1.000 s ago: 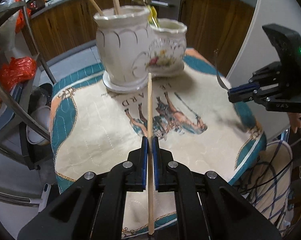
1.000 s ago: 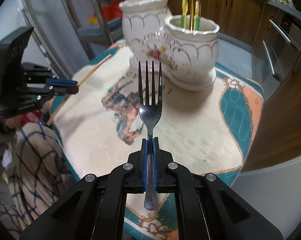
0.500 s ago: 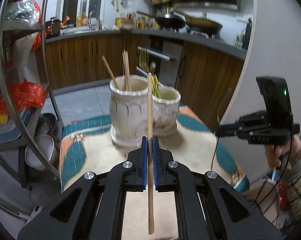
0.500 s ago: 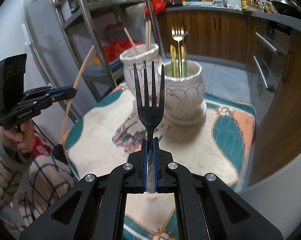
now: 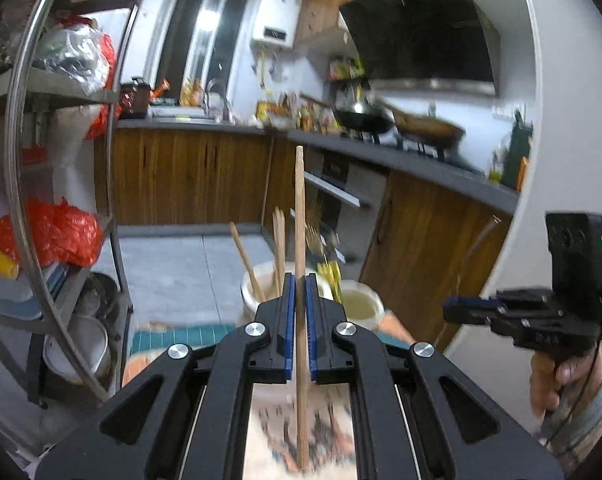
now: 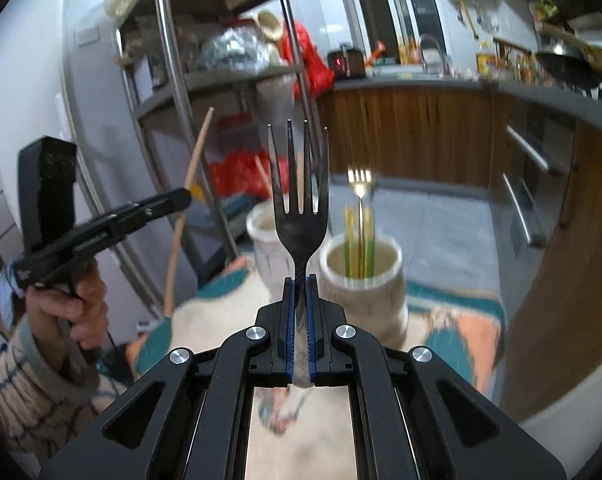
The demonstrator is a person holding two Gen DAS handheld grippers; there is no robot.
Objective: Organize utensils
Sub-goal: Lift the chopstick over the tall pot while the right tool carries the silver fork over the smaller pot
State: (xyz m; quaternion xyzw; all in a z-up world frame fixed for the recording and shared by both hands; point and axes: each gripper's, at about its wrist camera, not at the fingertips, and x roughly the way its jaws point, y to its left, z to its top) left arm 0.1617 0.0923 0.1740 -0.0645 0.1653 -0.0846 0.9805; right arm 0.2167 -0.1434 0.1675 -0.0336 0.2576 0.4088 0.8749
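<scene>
My left gripper (image 5: 299, 280) is shut on a wooden chopstick (image 5: 299, 216) that points up, above and in front of the white ceramic double holder (image 5: 359, 306). The holder's left pot (image 6: 263, 236) holds chopsticks; its right pot (image 6: 361, 270) holds green-handled gold cutlery. My right gripper (image 6: 299, 280) is shut on a dark metal fork (image 6: 299, 200), tines up, raised above the patterned tablecloth (image 6: 453, 320). The left gripper also shows in the right wrist view (image 6: 181, 196), and the right gripper in the left wrist view (image 5: 451, 307).
A metal shelf rack (image 5: 61, 200) with red bags stands left of the table. Wooden kitchen cabinets (image 5: 189, 176) and a stove with pans (image 5: 421, 128) lie behind. A white curved wall (image 5: 561, 120) is at the right.
Both grippers have risen and tilted upward with their utensils, so the holder now sits low in both views. The grips have not changed.
</scene>
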